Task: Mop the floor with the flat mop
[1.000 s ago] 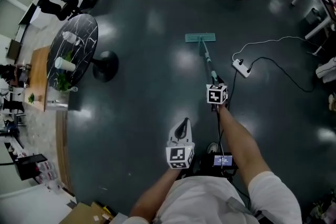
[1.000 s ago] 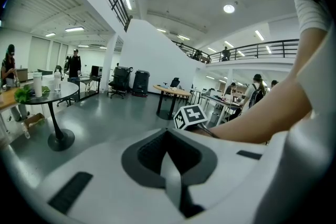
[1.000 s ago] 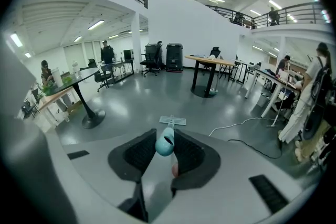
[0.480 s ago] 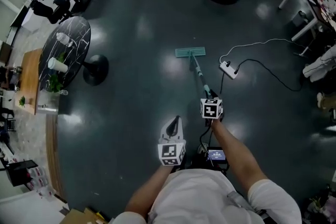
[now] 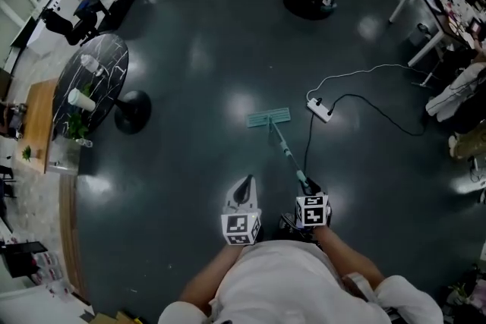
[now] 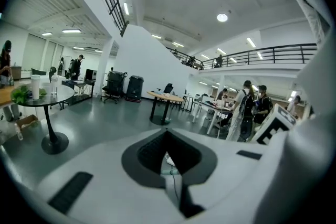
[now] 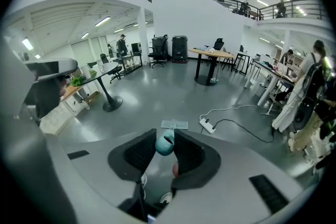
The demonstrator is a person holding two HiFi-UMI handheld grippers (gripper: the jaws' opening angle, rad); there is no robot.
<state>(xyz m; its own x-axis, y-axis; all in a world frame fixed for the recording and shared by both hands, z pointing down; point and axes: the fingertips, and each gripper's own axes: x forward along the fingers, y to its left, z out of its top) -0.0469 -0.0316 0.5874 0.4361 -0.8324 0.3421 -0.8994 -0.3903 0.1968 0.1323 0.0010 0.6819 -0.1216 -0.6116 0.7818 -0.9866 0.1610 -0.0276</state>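
A person cleaning the dark, glossy floor (image 5: 175,163) of an open office hall works a slim teal-handled flat mop (image 5: 287,154) one-handed. The right gripper (image 5: 307,193) is clamped on the handle's rounded top end, a hold that likely buys the longest reach. Its forearm is tucked close to the body, so the handle slopes forward and left down to the pale green rectangular mop head (image 5: 268,117). The head lies flat on the floor, near a white power strip (image 5: 320,109) and its trailing cable, which a wide stroke could snag. The left gripper (image 5: 243,192) hangs idle beside the right, pointed ahead, its jaws together on nothing.
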